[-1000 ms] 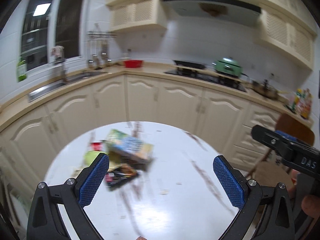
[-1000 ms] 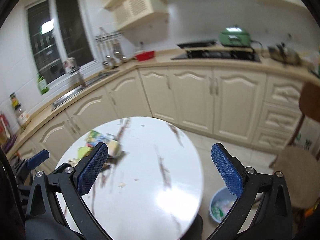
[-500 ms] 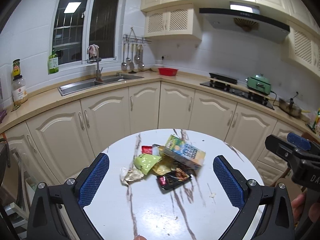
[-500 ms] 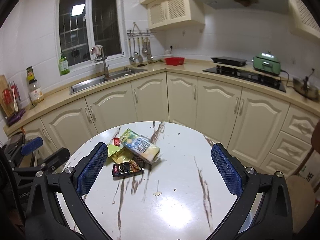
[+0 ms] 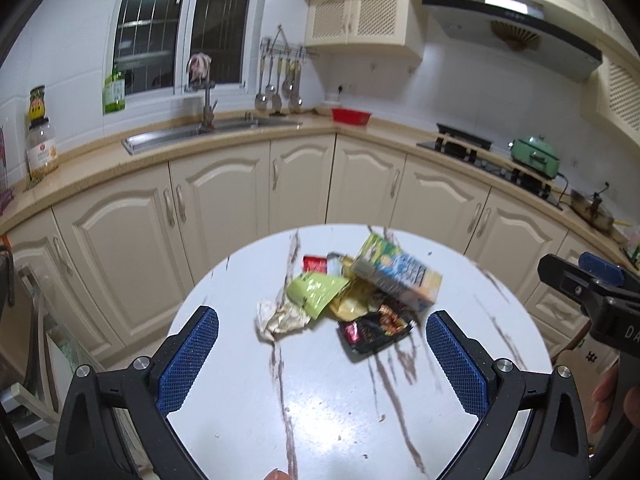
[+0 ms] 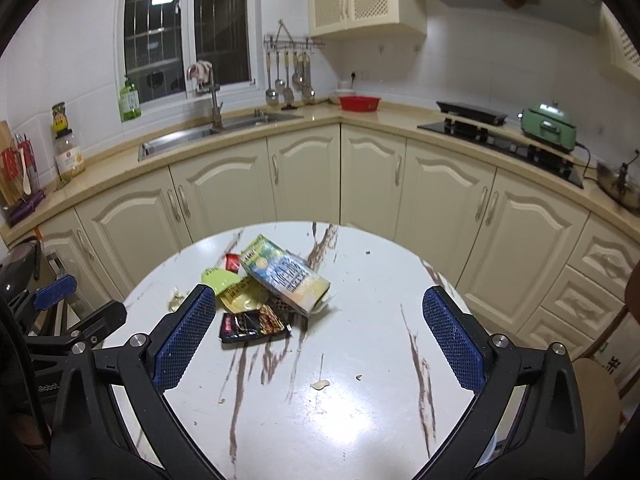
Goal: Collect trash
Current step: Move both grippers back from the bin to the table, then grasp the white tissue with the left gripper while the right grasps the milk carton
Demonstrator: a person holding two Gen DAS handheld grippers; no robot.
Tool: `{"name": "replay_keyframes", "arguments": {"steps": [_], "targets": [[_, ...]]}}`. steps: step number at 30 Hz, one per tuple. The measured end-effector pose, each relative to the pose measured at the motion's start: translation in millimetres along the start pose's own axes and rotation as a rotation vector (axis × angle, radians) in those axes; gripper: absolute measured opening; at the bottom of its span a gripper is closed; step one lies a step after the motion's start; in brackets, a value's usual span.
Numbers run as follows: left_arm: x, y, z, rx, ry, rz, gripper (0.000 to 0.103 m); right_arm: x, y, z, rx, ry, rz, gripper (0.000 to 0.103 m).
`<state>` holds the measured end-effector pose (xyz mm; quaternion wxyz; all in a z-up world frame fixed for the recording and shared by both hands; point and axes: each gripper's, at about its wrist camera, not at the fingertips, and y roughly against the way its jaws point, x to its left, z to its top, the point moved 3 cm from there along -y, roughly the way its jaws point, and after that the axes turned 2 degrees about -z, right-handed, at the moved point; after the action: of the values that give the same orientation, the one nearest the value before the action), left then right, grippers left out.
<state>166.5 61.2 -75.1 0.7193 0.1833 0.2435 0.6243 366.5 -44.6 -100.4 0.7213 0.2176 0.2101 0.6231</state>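
Observation:
A pile of trash lies on the far half of a round white marble table [image 5: 328, 408]. It holds a blue-and-yellow carton [image 5: 398, 276], a green wrapper [image 5: 314, 292], a yellow pouch [image 5: 352, 306], a black-and-red packet [image 5: 374, 330], a crumpled pale wrapper [image 5: 280, 318] and a small red packet [image 5: 314, 264]. My left gripper [image 5: 322, 354] is open and empty, just short of the pile. My right gripper [image 6: 320, 338] is open and empty, with the carton [image 6: 286, 276] and black packet [image 6: 252, 324] just ahead of its left finger.
Cream kitchen cabinets [image 6: 304, 176] curve behind the table, with a sink [image 6: 208, 134], a red bowl [image 6: 359, 103], a hob and a green pot [image 6: 549, 125]. Small crumbs [image 6: 320, 385] dot the table. A wooden chair [image 6: 596, 396] stands at the right.
Both grippers have swung left from the table's right side and now face the trash pile. The pile sits nearer and more central in both views. Both stay open.

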Motion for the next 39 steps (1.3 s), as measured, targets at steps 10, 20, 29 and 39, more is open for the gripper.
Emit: {"name": "replay_keyframes", "arguments": {"steps": [10,20,29,39], "targets": [[20.1,-78.2,9.9,0.115,0.039,0.022,0.102,-8.2,-69.5,-19.1,0.142,0.012,0.014,0.103],[43.3,-174.2,21.8,0.244,0.04,0.077,0.102,1.9,-149.8,-22.9,0.25,0.081,0.05,0.103],[58.0,-250.1,37.5,0.335,0.03,0.051,0.102,30.0,-210.3,-18.7,0.31,0.221,0.108,0.103],[71.9,-285.2,59.3,0.295,0.025,-0.018,0.04,33.0,-226.5,-20.5,0.361,0.197,0.21,0.048]]}}
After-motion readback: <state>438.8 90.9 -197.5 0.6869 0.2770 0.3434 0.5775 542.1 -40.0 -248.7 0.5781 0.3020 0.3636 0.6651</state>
